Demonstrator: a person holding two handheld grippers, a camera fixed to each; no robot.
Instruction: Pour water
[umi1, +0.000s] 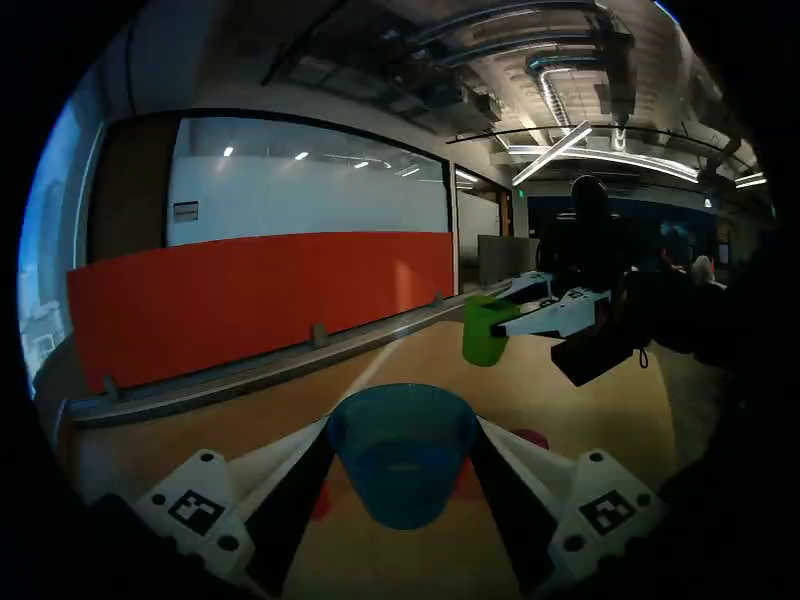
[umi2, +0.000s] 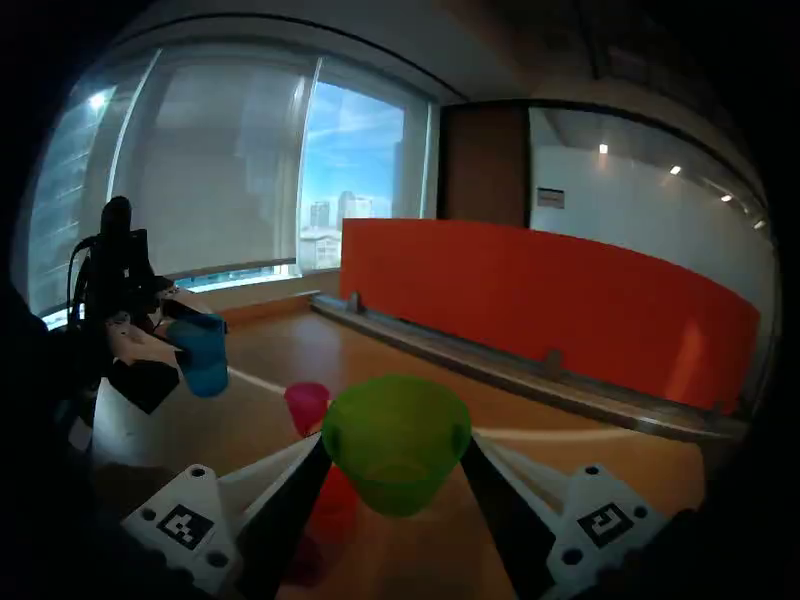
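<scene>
Two cups held upright: my left gripper (umi1: 402, 432) clamps the blue cup (umi1: 402, 480), my right gripper (umi2: 396, 440) the green cup (umi2: 397, 470). Pre-pour, I judge; next I align rims and tilt slowly.

text: none legible | wall notice (umi1: 185, 211): too small to read

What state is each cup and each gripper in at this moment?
blue cup: upright, held.
left gripper: shut on the blue cup.
green cup: upright, held.
right gripper: shut on the green cup.
pink cup: upright, free on the table.
</scene>
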